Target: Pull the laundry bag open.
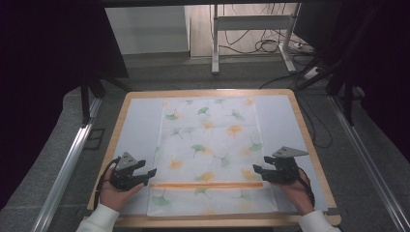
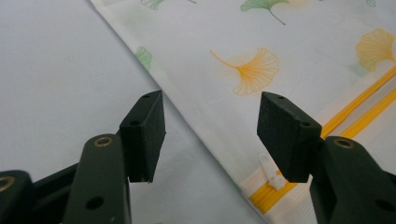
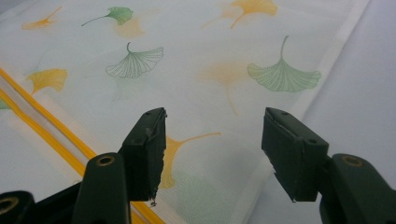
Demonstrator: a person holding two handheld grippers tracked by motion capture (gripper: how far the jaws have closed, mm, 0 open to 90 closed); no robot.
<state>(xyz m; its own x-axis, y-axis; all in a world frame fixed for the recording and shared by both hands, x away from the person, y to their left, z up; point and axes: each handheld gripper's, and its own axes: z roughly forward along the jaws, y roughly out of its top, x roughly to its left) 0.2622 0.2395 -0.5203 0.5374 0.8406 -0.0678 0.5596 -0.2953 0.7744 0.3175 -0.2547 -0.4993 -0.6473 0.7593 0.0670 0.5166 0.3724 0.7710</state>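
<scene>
step: both grippers are hovering at the bag's side edges, likely before a grasp | left gripper (image 1: 151,174): jaws standing open, nothing between, zipper bag (image 1: 209,145) edge just ahead | right gripper (image 1: 256,170): jaws standing open over the bag's edge (orange zipper (image 1: 205,184) beside them) | bag: lying flat on the bench (image 1: 138,126), contents not discernible | next: closing on each edge.

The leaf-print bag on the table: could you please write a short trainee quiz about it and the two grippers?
1. True or false: the left gripper is shut on the bag.
2. What colour is the zip strip across the bag?
A. blue
B. orange
C. black
3. Which bag edge does each gripper sit at, seen in the high view?

Key:
1. False; its jaws stand open with nothing gripped.
2. B.
3. The left gripper sits at the left edge and the right gripper at the right edge, both near the zip strip.
</scene>
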